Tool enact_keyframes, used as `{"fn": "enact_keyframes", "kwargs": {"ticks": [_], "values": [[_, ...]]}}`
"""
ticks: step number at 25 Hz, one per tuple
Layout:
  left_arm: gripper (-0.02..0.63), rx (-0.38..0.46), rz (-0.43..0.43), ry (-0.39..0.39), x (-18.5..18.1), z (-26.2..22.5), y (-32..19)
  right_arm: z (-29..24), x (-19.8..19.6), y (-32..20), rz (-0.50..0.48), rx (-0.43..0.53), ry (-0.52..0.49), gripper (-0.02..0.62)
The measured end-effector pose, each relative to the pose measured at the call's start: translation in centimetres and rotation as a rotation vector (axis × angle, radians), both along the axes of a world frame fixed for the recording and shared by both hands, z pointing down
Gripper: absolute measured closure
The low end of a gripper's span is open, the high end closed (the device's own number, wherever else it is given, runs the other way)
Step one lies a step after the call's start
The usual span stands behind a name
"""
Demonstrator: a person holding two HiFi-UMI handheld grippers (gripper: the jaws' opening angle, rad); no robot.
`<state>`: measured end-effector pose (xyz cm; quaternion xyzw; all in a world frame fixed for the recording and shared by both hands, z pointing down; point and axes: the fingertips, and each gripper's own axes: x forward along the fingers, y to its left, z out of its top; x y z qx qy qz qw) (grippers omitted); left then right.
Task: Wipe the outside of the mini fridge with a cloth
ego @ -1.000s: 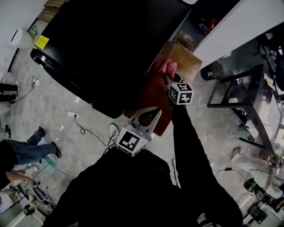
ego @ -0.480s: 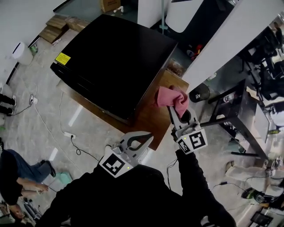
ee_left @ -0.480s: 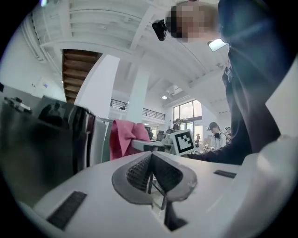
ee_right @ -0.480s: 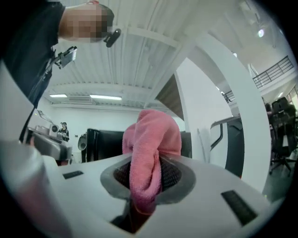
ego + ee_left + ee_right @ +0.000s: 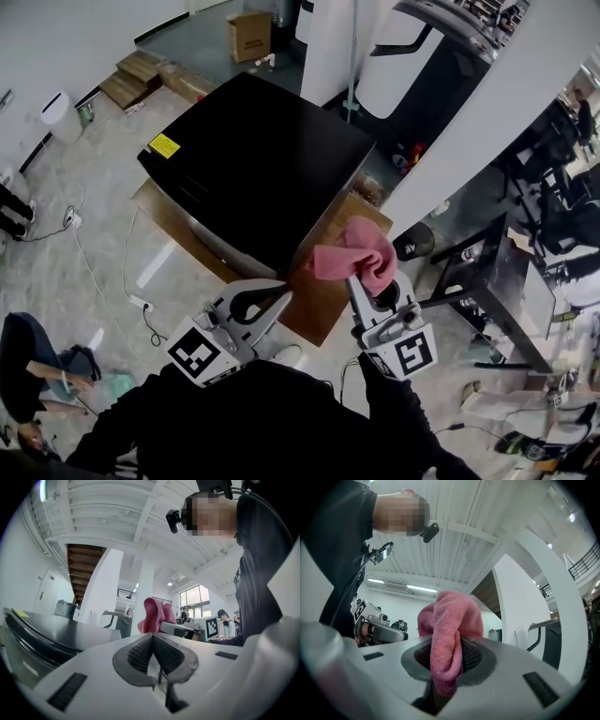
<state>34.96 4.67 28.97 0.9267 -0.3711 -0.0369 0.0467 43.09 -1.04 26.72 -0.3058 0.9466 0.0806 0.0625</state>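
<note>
Fridge [image 5: 262, 159]: black and glossy, seen from above in the head view. It stands on a brown wooden base [image 5: 323, 302] on the pale floor [image 5: 94, 216]. Its dark top edge also shows low at the left of the left gripper view.
Sticker [image 5: 164, 144]: yellow, on the fridge's top near its far left corner.
Cloth [image 5: 349, 255]: pink and bunched into a loose wad at the tip of the right gripper. In the head view it overlaps the fridge's near right corner. Whether it touches the fridge I cannot tell.
Right gripper [image 5: 356, 281]: clamped on the cloth. Its own view shows a fold of cloth [image 5: 447, 639] pinched between the two jaws, bulging above them with a short tail below. That view looks up at the white ceiling.
Left gripper [image 5: 281, 296]: jaws pressed together with nothing between them. It is held low, just beside the right gripper, its tip over the near edge of the base. In the left gripper view the cloth [image 5: 152, 616] rises beyond the closed tip, apart from it.
Marker cubes: one on each gripper, close to the person's dark sleeves.
Box [image 5: 248, 33]: cardboard, on the floor beyond the fridge.
Power strip [image 5: 141, 303]: white, on the floor left of the base.
</note>
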Motion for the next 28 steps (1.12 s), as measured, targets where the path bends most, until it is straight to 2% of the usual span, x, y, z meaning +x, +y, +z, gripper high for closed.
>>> {"fn": "enact_keyframes", "kwargs": {"ticks": [4,8,16,22,28], "values": [[0.6,0.067,-0.059,-0.024,-4.6,-2.4,-1.2,-2.0,-3.2,-0.1,-0.031,0.043,0.004,0.518],[0.6,0.075,-0.094,-0.026,-8.9,-3.6,-2.1,-3.2,-6.6,0.0,-0.045,0.052,0.015,0.517],[0.6,0.091,-0.042,-0.03,-19.6,-6.4,-5.4,-5.9,-14.8,-1.6,0.052,0.045,0.085,0.517],[0.6,0.138,0.034,-0.034,-28.0,-9.3,-9.9,-7.4,-22.1,-6.2,0.139,0.053,0.254,0.517],[0.6,0.183,0.096,-0.067,-31.8,-11.5,-14.8,-8.8,-25.8,-12.2,0.21,0.065,0.425,0.517]]}}
